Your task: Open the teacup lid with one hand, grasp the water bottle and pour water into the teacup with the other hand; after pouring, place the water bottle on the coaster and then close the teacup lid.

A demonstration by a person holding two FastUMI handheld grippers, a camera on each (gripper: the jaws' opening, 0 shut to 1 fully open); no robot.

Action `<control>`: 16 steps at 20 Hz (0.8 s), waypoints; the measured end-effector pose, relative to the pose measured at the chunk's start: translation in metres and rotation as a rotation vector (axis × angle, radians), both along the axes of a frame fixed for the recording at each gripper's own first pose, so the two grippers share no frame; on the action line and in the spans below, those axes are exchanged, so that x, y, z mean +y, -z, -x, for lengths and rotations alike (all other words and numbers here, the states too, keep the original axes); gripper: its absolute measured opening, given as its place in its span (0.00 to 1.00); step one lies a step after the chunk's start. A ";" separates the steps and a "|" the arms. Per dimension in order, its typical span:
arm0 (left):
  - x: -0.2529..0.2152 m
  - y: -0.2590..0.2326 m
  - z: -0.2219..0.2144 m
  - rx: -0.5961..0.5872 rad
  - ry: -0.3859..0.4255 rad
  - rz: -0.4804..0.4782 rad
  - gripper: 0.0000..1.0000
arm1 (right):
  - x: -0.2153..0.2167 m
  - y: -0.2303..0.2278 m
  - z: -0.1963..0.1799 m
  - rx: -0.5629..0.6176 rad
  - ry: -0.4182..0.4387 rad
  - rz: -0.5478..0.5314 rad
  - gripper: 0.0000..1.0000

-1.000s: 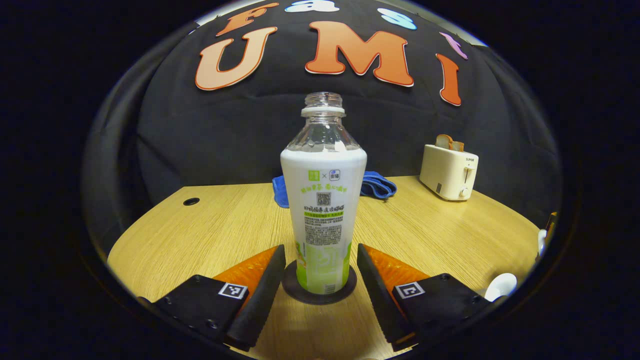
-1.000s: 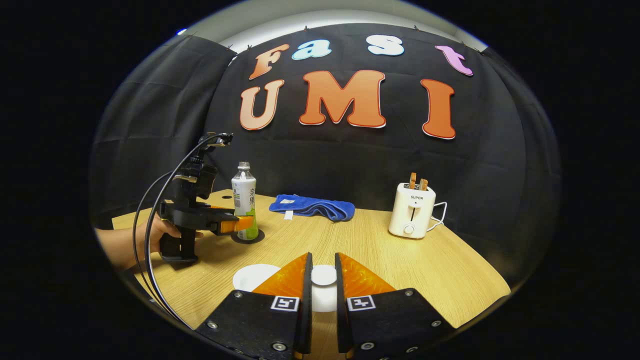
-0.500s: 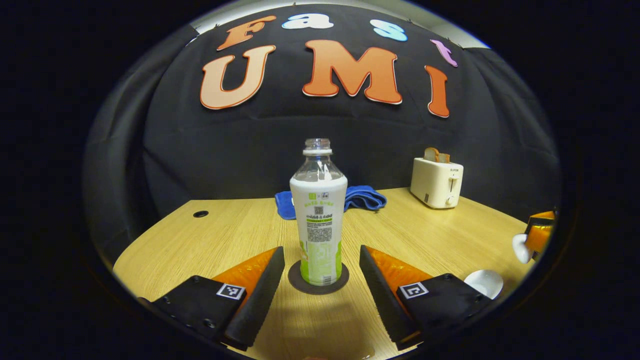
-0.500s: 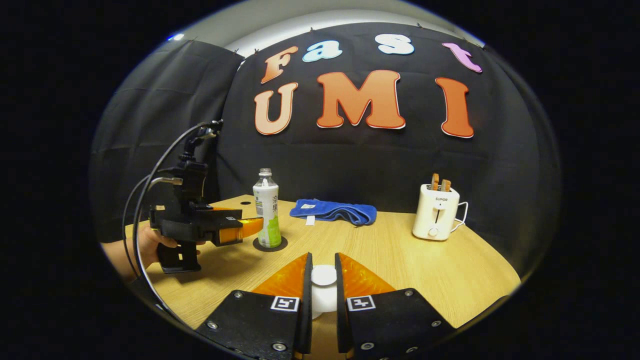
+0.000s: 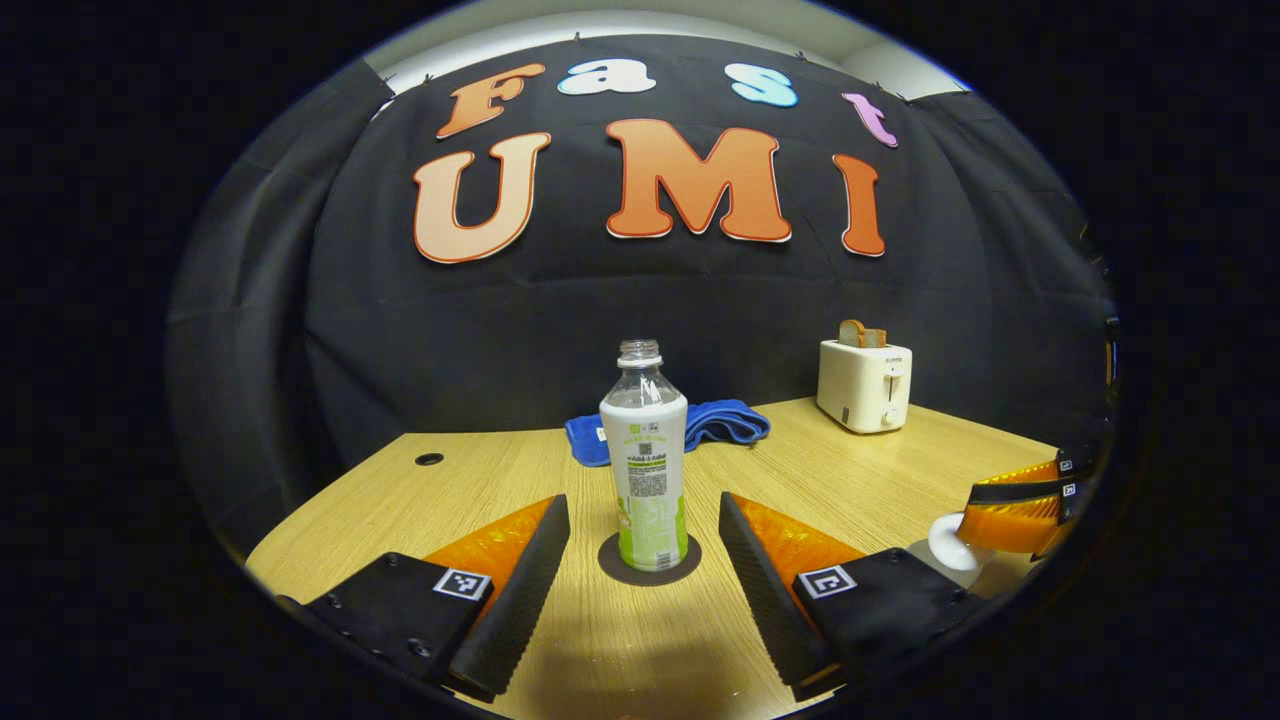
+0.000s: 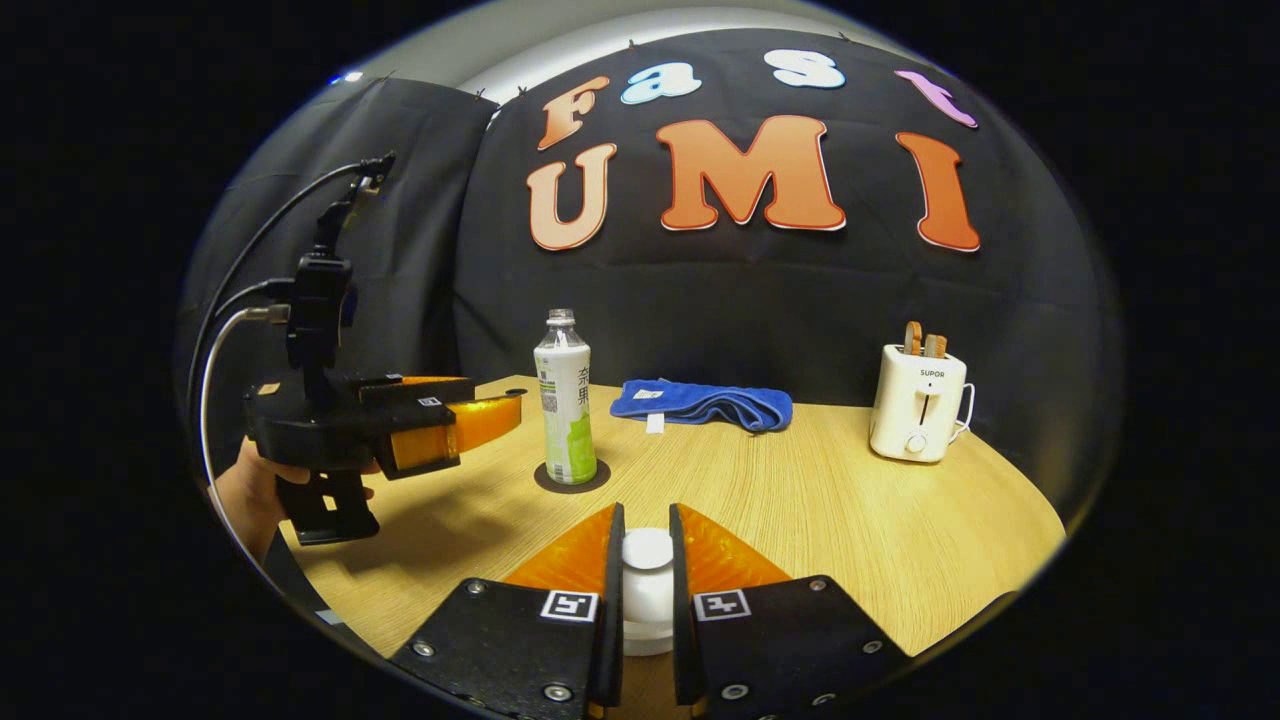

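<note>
The water bottle [image 5: 645, 460] stands upright on the dark coaster [image 5: 649, 560] on the wooden table [image 5: 480, 480], and the left gripper [image 5: 640, 545] sits just short of it with its jaws spread wide and empty, so pouring and placing look finished. The right gripper [image 6: 641, 570] is clamped on the knob of the white teacup lid [image 6: 647, 560]. What remains is closing the teacup, which calls for centring the lid over the rim before release.

the teacup lid [image 6: 647, 552] sits half hidden between the right gripper's [image 6: 640, 560] jaws.
</note>
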State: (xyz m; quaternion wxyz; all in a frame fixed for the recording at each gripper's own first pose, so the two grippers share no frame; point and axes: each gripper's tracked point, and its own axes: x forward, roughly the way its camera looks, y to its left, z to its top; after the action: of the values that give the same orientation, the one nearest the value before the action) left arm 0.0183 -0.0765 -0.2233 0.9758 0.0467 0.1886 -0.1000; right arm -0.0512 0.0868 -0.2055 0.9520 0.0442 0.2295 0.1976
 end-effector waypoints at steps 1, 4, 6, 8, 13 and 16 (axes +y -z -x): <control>0.000 0.000 0.001 -0.003 0.002 -0.001 0.96 | 0.001 0.004 0.001 0.009 -0.002 -0.001 0.20; -0.001 0.002 0.002 0.000 0.004 0.002 0.96 | 0.003 0.012 0.005 0.037 -0.003 -0.019 0.21; 0.000 0.001 0.002 -0.003 0.004 0.003 0.96 | 0.004 0.019 0.006 0.058 -0.003 -0.018 0.20; 0.001 -0.001 0.002 -0.011 -0.003 0.007 0.96 | 0.006 0.022 0.008 0.068 -0.009 -0.023 0.20; 0.004 -0.008 0.006 -0.028 -0.012 0.006 0.93 | 0.008 0.025 0.009 0.080 -0.021 -0.030 0.21; 0.004 -0.016 0.007 -0.047 -0.016 0.007 0.96 | 0.006 0.022 0.009 0.072 -0.018 -0.021 0.29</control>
State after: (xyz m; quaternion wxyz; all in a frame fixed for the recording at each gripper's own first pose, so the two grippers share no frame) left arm 0.0113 -0.0726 -0.2077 0.9809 0.0440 0.1656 -0.0917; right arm -0.0607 0.0928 -0.2278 0.9408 0.0593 0.2618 0.2071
